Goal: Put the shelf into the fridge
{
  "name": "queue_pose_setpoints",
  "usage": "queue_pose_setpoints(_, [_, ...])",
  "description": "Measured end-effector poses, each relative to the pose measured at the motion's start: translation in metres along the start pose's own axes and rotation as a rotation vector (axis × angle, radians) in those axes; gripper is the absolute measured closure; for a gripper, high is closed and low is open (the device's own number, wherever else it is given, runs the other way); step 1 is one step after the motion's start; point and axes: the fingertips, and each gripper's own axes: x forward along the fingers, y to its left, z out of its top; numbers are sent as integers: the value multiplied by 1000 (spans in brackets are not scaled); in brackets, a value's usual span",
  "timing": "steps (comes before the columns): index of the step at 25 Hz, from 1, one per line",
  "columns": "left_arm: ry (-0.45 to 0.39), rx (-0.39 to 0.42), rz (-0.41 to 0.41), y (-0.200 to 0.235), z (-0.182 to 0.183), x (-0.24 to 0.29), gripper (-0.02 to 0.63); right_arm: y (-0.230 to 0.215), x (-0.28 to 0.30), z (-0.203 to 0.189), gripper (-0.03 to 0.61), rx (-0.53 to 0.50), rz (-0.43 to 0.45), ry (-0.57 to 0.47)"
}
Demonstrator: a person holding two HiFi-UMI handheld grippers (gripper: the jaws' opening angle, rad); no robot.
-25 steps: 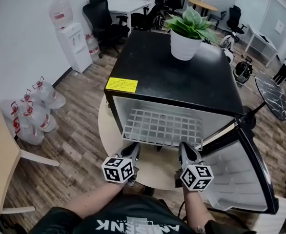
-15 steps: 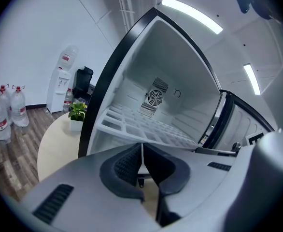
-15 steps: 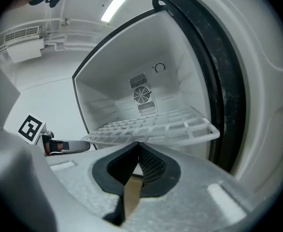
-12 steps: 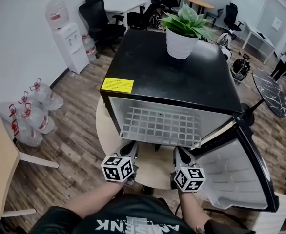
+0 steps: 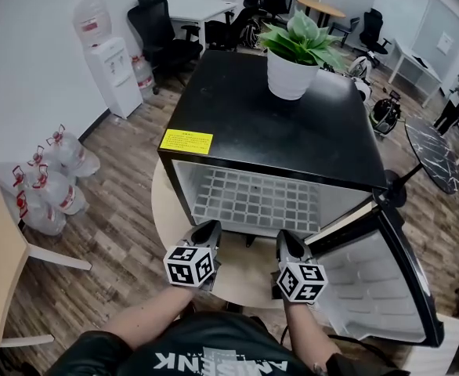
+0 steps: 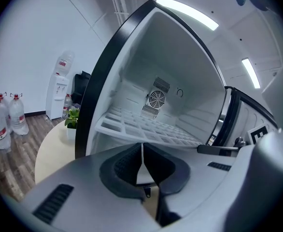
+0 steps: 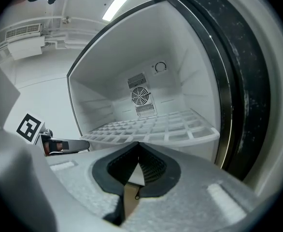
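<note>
The white grid shelf (image 5: 257, 202) lies level inside the open black mini fridge (image 5: 276, 124), with its front edge near the opening. My left gripper (image 5: 211, 227) and right gripper (image 5: 283, 237) sit side by side just in front of that edge, both shut. In the left gripper view the shelf (image 6: 146, 129) runs straight ahead of the shut left gripper (image 6: 142, 146), toward the fan at the back wall. The right gripper view shows the same shelf (image 7: 151, 129) beyond the shut right gripper (image 7: 138, 146). I see nothing clamped between either pair of jaws.
The fridge stands on a round pale table (image 5: 167, 210), and its door (image 5: 378, 280) hangs open to the right. A potted plant (image 5: 296, 53) sits on top. A water dispenser (image 5: 108, 61), water bottles (image 5: 49, 178) and office chairs (image 5: 163, 30) stand on the wooden floor.
The shelf has slid further into the fridge and now lies level. Both grippers have moved forward with it and stayed shut.
</note>
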Motion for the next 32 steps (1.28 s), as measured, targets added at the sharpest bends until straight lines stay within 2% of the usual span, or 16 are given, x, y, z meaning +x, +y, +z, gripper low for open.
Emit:
queue_pose_setpoints(14, [-4,41,22,4,17,23,598,-10,21,17,572,8,17,-8])
queue_pose_setpoints(32, [-8,37,42,11,27,41,598,-18,40,26,572,7,15,-15])
